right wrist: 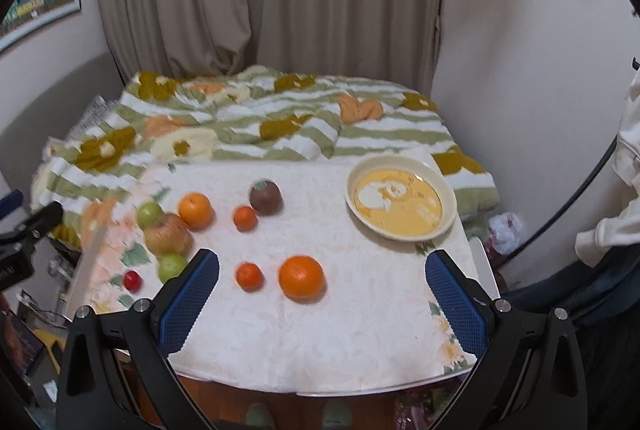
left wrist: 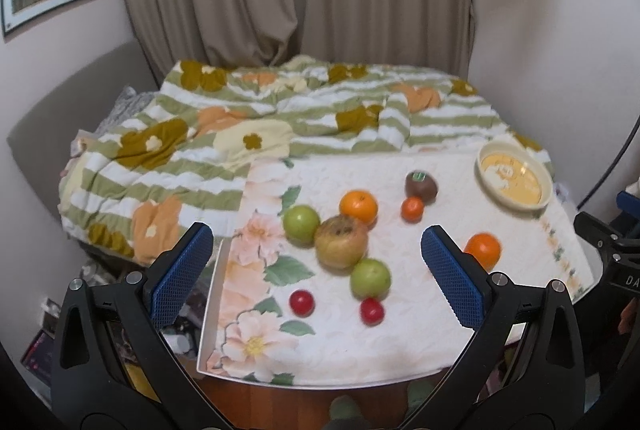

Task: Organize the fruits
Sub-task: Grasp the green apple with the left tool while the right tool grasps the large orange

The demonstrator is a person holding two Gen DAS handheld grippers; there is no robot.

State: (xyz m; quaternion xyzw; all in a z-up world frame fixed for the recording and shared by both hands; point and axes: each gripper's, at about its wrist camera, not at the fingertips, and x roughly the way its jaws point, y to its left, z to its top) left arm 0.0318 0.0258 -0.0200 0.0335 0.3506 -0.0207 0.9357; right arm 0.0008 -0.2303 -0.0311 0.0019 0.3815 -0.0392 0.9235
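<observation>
Hovering above the near edge of the table (right wrist: 320,350), the left gripper (left wrist: 316,272) and right gripper (right wrist: 322,294) both stood wide apart and empty, while the fruits (left wrist: 342,246) lay scattered toward the left side and the bowl (right wrist: 401,199) sat at the far right corner.

Left tool's finger (left wrist: 456,278) hides part of one orange (left wrist: 483,249).

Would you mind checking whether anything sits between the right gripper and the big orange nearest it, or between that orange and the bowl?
Nothing visible does. The right gripper is open, with bare cloth up to the big orange. From there to the bowl the cloth is also bare; the other fruit lies further left.
</observation>
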